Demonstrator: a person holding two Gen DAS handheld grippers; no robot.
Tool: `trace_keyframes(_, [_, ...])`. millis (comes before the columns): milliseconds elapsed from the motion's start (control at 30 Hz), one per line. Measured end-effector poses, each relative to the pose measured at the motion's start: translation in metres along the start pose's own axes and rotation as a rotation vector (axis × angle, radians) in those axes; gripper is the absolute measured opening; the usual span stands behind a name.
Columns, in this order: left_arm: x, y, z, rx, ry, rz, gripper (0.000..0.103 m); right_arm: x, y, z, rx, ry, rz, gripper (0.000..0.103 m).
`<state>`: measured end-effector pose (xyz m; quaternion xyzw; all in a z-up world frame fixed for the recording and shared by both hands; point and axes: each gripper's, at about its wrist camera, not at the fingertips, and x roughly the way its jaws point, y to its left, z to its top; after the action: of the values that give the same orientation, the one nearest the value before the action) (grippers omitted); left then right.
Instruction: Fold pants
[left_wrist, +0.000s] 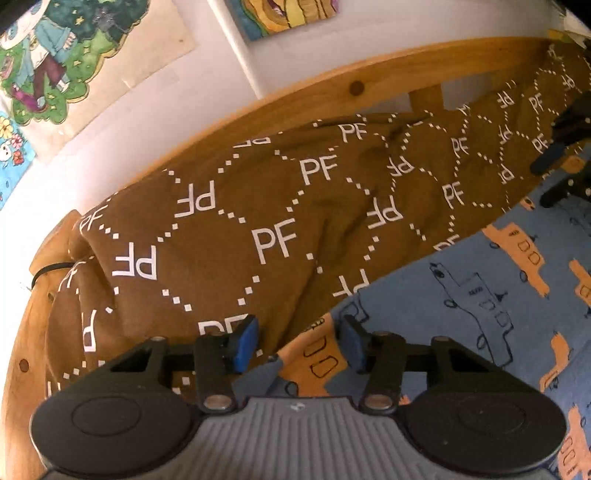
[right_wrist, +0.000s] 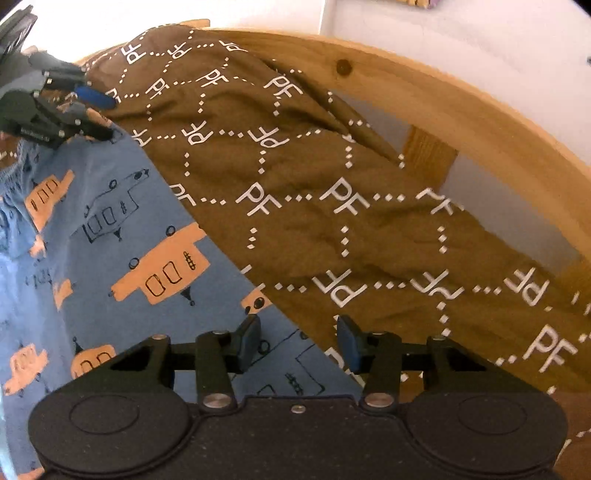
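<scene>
free: blue sheet; blocked: wooden rail behind pants

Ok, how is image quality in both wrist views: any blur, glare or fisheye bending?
Left wrist: wooden bed rail bows into an arc, white wall is blown out, pants print is sharp. Right wrist: same bowing of the rail, slight softness towards the edges, no glare on the blue sheet.

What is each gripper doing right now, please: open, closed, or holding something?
Left gripper: open, straddling the edge of the brown pants, pads not pressing.
Right gripper: open, over the same edge, gripping nothing.
</scene>
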<state>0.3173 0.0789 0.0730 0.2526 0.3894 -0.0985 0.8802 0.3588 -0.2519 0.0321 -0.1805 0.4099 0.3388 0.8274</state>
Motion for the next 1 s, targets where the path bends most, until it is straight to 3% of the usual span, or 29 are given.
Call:
trace_keyframes(67, [-0.001,0.002,0.001,0.007,0.006,-0.01,0.053,0.002,-0.005,0.0,0.021,0.02,0.025,0.055])
trace_keyframes(167, [-0.001,0.004,0.001,0.003,0.025,-0.006,0.042,0.004,-0.009,-0.001,0.034,0.037,0.041,0.052])
trace_keyframes(233, [0.0,0.004,0.003,0.021,0.034,0.018,0.031,0.004,-0.009,-0.002,0.032,0.039,0.04,0.041])
trace_keyframes(300, [-0.002,0.002,0.003,0.04,0.033,0.036,0.013,0.002,-0.008,-0.003,0.031,0.033,0.046,0.03])
trace_keyframes(400, [-0.007,0.0,0.0,0.049,0.016,0.047,0.001,0.001,0.0,-0.006,-0.007,0.035,0.038,0.006])
trace_keyframes(500, [-0.013,-0.006,-0.003,0.046,-0.018,0.081,0.0,-0.002,0.011,-0.009,-0.046,0.019,-0.016,0.0])
trace_keyframes(667, [-0.026,-0.009,0.003,-0.001,-0.097,0.149,0.0,-0.014,0.028,-0.001,-0.113,-0.058,-0.162,0.0])
trace_keyframes(867, [-0.034,0.014,0.02,-0.157,-0.194,0.225,0.0,-0.023,0.023,0.037,-0.125,-0.164,-0.34,0.0])
trace_keyframes(1000, [-0.031,0.022,0.024,-0.181,-0.209,0.257,0.0,-0.018,0.016,0.059,-0.129,-0.205,-0.425,0.0])
